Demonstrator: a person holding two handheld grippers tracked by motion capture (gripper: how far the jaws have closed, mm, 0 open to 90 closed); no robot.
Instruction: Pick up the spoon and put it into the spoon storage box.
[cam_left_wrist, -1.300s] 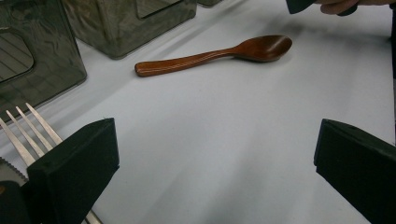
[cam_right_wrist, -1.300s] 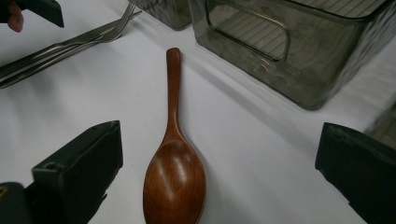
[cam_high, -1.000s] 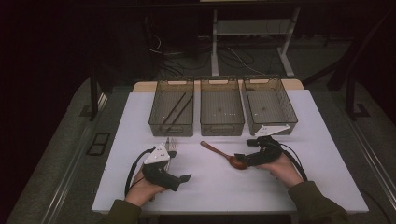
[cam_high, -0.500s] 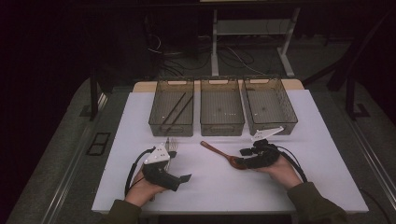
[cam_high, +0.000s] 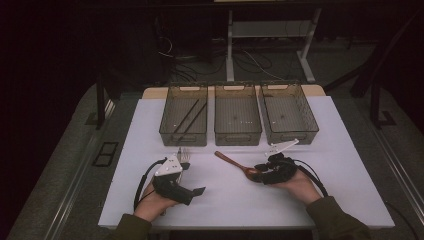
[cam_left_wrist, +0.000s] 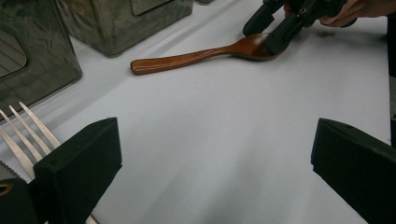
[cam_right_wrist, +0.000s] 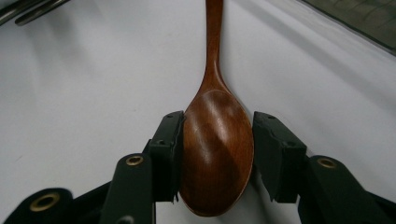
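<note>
A brown wooden spoon (cam_high: 231, 162) lies on the white table, handle toward the bins. My right gripper (cam_high: 256, 175) has just been closing on it. In the right gripper view both pads (cam_right_wrist: 170, 140) press the sides of the spoon's bowl (cam_right_wrist: 217, 140), which still rests on the table. The left gripper view shows the spoon (cam_left_wrist: 187, 58) with the right gripper (cam_left_wrist: 271, 32) at its bowl. My left gripper (cam_high: 192, 177) rests at the front left, jaws wide open (cam_left_wrist: 210, 158) with nothing between them. A metal fork (cam_high: 184, 156) lies just beside its left jaw, tines (cam_left_wrist: 28, 130) forward.
Three translucent grey bins stand in a row behind: the left bin (cam_high: 167, 127) holds dark sticks, the middle bin (cam_high: 237, 136) and the right bin (cam_high: 310, 125) look bare. Cables trail from both grippers. The white table (cam_high: 345, 200) ends close to the person's forearms.
The right gripper's jaws have narrowed onto the spoon's bowl, and the hand shifted slightly. The left hand and the fork have stayed where they were.
</note>
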